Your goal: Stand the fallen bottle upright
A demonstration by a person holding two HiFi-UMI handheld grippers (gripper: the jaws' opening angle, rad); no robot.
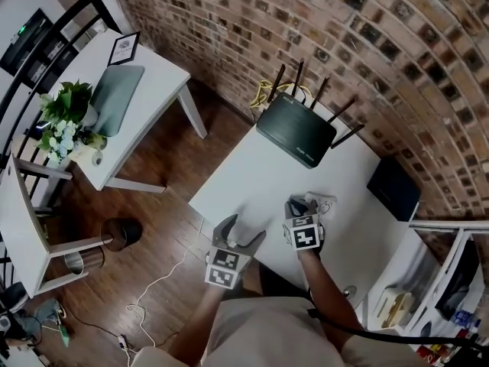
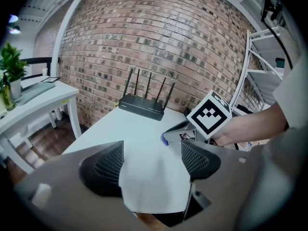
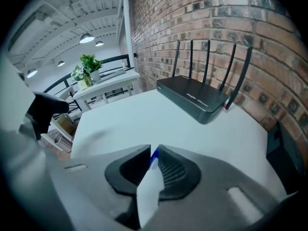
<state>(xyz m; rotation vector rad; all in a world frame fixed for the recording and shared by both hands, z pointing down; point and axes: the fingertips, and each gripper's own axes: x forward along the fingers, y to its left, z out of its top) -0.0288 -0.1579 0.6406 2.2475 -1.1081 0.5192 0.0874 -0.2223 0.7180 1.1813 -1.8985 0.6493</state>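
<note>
The bottle [image 1: 322, 202] is clear plastic and lies on its side on the white table [image 1: 252, 174], right beside my right gripper [image 1: 296, 205]. In the right gripper view the right gripper [image 3: 154, 154] is shut, with a thin blue piece [image 3: 154, 155] pinched between its pads, seemingly the bottle's cap. The left gripper view shows that blue piece [image 2: 165, 138] at the tip of the right gripper [image 2: 169, 135]. My left gripper [image 1: 241, 239] hovers over the table's near edge. Its jaws [image 2: 151, 154] are open with only bare tabletop between them.
A black router [image 1: 296, 131] with several antennas stands at the table's far end against the brick wall. A second white table [image 1: 157, 75] with a plant [image 1: 67, 117] is at the left. A white shelf rack [image 1: 451, 258] and a dark box [image 1: 393, 187] stand at the right.
</note>
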